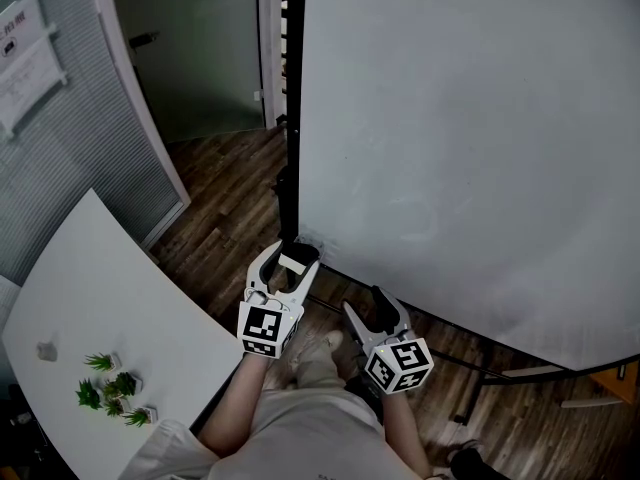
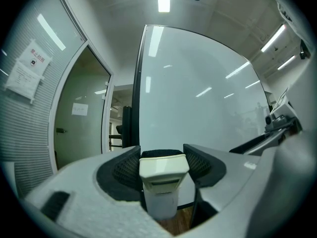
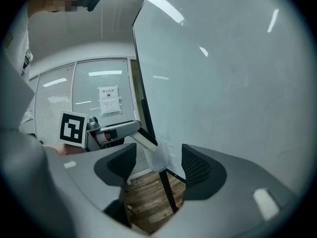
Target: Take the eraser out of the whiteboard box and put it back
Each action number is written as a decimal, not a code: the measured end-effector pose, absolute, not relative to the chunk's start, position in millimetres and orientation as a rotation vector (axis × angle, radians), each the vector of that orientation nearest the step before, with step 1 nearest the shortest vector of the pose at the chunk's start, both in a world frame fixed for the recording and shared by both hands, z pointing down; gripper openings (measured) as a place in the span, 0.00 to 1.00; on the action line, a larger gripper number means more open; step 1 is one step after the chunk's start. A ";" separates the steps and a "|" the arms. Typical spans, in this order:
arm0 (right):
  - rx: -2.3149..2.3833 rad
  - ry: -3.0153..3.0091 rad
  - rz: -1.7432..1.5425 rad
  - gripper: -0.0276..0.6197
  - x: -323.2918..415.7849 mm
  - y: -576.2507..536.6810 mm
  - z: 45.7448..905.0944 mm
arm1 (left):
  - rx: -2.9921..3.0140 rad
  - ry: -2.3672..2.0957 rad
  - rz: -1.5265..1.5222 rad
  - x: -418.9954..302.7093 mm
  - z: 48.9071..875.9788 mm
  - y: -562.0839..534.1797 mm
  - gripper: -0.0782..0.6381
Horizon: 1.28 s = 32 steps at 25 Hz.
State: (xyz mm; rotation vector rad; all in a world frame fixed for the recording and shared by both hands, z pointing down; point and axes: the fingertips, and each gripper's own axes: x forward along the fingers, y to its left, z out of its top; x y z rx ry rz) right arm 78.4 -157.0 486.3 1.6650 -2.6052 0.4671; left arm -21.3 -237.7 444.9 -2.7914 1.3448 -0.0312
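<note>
Room: we note a white desk (image 1: 90, 298) at lower left. It carries a cluster of small green plants (image 1: 112, 388) and a small grey object we cannot identify. Behind it stands a partition with blinds (image 1: 60, 168), then a glass door (image 1: 190, 58). The floor (image 1: 225, 208) is dark wood plank. A large whiteboard (image 1: 470, 138) on a dark stand fills the right of the head view, its surface blank.

Hands: both forearms reach forward from the bottom of the head view. The left gripper (image 1: 296, 254) is held about level at the whiteboard's lower left corner, marker cube towards us. Its pads are pinching the eraser (image 1: 293, 264), one on each flank. The right gripper (image 1: 363, 300) sits just beside it to the right, tipped slightly down, pointing at the whiteboard's lower edge. Its jaws are spread, with only floor, stand and the board's corner seen between them.

Eraser: it has a cream plastic back with a recessed slot and dark felt on the far side, and it stands upright between the left pads. The white, slightly translucent box (image 3: 159, 158) hangs at the board's corner. The eraser's lower end overlaps its top. We cannot tell whether that end is inside the box or just clear of it.
</note>
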 end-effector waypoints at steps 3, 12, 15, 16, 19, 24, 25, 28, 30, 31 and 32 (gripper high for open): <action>1.667 -2.609 0.462 0.49 78.6 -154.6 484.1 | -2.778 1.344 -0.029 -21.6 439.9 -235.3 0.48; 1.669 -2.613 0.438 0.49 76.3 -146.1 480.0 | -2.755 1.327 -0.010 -26.2 429.6 -224.4 0.48; 1.670 -2.614 0.435 0.49 74.9 -143.2 479.8 | -2.746 1.320 -0.006 -28.0 427.0 -220.4 0.48; 1.670 -2.614 0.435 0.49 74.6 -142.4 479.5 | -2.744 1.317 -0.007 -28.2 426.2 -219.3 0.48; 1.669 -2.617 0.432 0.49 73.1 -139.8 477.7 | -2.740 1.313 -0.018 -29.6 424.7 -215.7 0.48; 1.668 -2.621 0.426 0.49 69.1 -133.4 476.3 | -2.734 1.317 -0.025 -35.2 424.1 -207.7 0.48; 1.667 -2.621 0.426 0.49 68.2 -131.9 476.5 | -2.733 1.317 -0.024 -36.4 423.5 -205.8 0.48; 1.666 -2.624 0.429 0.49 65.5 -127.9 476.4 | -2.731 1.316 -0.021 -39.7 421.4 -199.5 0.48; 1.667 -2.633 0.438 0.49 64.2 -125.8 475.5 | -2.730 1.317 -0.018 -41.5 420.4 -195.2 0.48; 1.668 -2.637 0.440 0.49 63.5 -124.7 475.1 | -2.729 1.318 -0.018 -42.6 420.2 -193.1 0.48; 1.668 -2.639 0.440 0.49 62.8 -123.5 475.0 | -2.728 1.319 -0.018 -43.6 420.2 -191.1 0.48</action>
